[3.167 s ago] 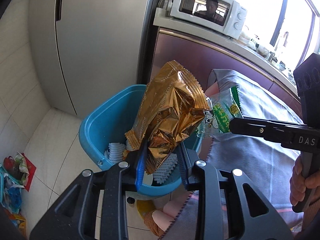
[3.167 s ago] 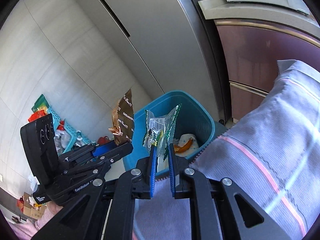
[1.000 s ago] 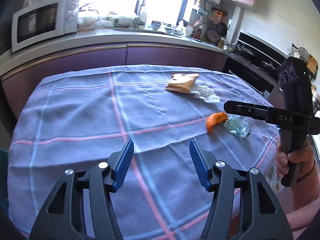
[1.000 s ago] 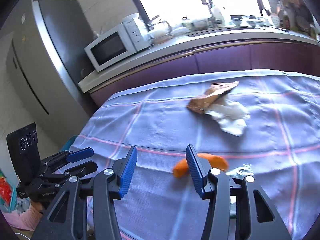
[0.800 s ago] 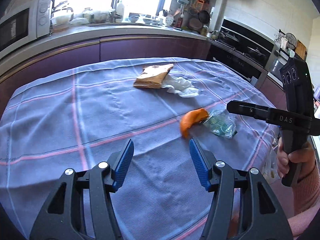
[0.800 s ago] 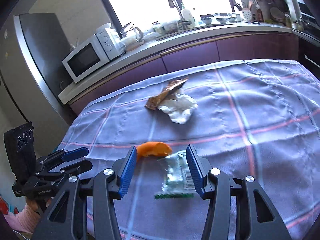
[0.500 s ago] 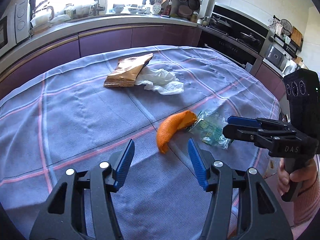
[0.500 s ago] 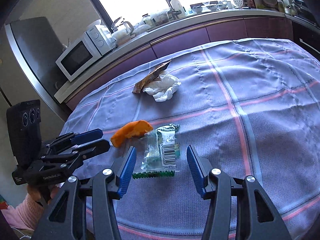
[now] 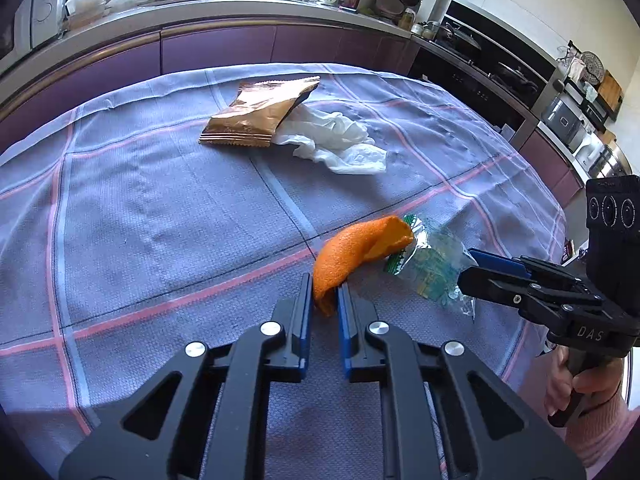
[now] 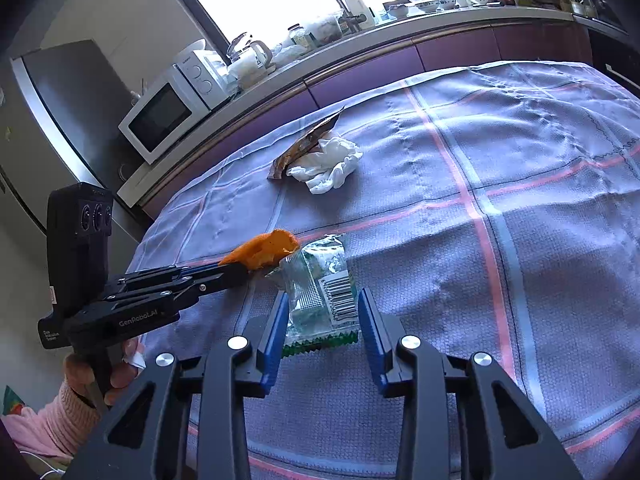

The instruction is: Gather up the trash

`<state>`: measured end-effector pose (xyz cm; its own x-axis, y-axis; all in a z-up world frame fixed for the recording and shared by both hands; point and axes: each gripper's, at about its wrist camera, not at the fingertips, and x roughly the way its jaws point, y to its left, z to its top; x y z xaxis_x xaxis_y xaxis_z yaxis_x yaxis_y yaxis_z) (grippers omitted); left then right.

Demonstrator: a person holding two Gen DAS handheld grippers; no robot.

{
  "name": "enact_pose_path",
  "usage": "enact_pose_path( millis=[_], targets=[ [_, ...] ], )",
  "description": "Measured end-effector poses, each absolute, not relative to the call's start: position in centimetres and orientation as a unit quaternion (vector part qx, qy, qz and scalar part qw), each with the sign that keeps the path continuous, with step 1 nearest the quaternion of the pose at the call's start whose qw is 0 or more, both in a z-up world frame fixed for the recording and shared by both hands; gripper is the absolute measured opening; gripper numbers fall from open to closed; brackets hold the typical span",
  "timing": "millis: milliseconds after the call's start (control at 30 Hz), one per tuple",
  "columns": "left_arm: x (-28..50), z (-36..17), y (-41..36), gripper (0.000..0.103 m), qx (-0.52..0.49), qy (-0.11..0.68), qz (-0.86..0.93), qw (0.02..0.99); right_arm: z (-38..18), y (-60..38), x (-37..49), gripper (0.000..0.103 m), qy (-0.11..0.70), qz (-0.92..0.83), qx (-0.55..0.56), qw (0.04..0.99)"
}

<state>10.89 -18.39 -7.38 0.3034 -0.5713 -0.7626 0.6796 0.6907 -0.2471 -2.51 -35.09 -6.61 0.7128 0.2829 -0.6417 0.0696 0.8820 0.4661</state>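
Purple cabinets stand behind a table with a checked cloth (image 9: pixel 160 208). From the left wrist, the left gripper (image 9: pixel 325 300), wide open half a second ago, now pinches the near end of the orange peel (image 9: pixel 352 252). From the right wrist, the right gripper (image 10: pixel 323 330) has moved in and sits open around the green wrapper (image 10: pixel 322 292), not squeezing yet. Both pieces look nearly ready to lift. A brown packet (image 9: pixel 260 114) and a white tissue (image 9: pixel 336 142) wait farther back.
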Motion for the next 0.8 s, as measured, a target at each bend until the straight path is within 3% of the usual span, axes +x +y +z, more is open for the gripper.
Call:
enact_pose_path(
  millis=[800],
  targets=[
    [9.9, -4.3, -7.0, 0.01, 0.013, 0.405, -0.313, 0.859, -4.7, -29.6, 0.1, 0.03, 0.359, 0.138, 0.221, 0.896]
  ],
)
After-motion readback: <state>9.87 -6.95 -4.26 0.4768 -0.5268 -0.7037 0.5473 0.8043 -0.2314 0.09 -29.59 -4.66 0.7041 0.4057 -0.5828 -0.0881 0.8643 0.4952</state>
